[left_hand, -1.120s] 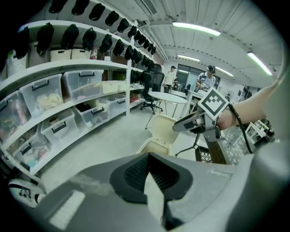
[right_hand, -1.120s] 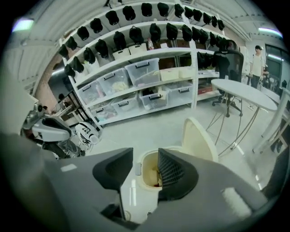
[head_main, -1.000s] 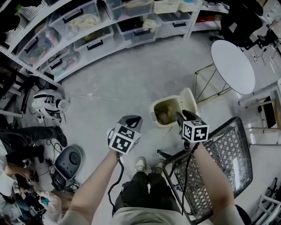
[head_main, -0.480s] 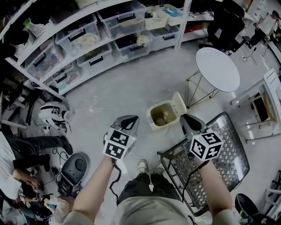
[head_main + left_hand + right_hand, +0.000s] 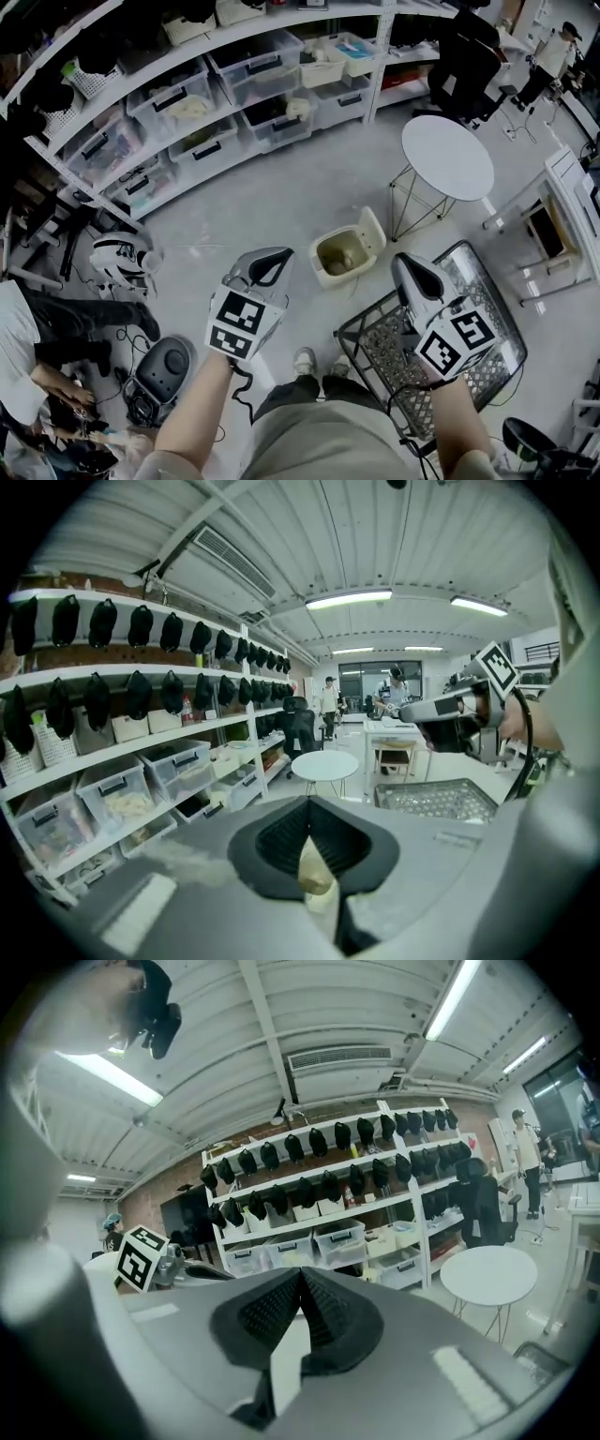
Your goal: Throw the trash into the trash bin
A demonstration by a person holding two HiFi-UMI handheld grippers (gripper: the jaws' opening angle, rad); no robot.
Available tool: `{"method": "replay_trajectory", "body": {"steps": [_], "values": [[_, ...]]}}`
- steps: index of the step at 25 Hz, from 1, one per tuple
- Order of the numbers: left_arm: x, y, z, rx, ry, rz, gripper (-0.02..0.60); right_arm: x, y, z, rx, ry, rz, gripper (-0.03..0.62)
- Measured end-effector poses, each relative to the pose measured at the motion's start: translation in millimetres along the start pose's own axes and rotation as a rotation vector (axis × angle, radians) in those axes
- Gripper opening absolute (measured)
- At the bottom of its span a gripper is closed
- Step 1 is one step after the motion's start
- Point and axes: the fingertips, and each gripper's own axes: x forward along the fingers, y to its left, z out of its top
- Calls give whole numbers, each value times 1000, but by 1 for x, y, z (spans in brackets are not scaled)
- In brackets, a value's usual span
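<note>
Two tools, both apparently empty. Shelving [image 5: 187,103] ran along the back, and a wire-mesh chair [image 5: 492,314] stood at the person's right. Trash bin [image 5: 322,274] sat on the floor ahead, lid flipped back so the mouth faced up. Left tool [image 5: 270,265] hovered beside it, jaws pressed together on nothing I could make out. Right tool [image 5: 411,272] had just been closing and was now flat together, nothing between. Trash [image 5: 343,253] lay inside the bin, so the drop looked done.
</note>
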Motion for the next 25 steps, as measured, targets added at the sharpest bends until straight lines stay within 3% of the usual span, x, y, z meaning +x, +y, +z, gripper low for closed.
{"method": "replay_trajectory", "body": {"steps": [8, 16, 22, 25], "values": [[-58, -14, 43, 19, -105, 49, 2, -33, 55, 41, -119, -45, 105, 3], [-96, -24, 48, 12, -134, 52, 2, -46, 91, 59, -170, -74, 161, 3], [-106, -23, 57, -19, -152, 72, 2, -53, 91, 60, -224, -74, 144, 3], [-104, -24, 58, 1, -156, 72, 2, -53, 89, 57, -224, -70, 148, 3]]}}
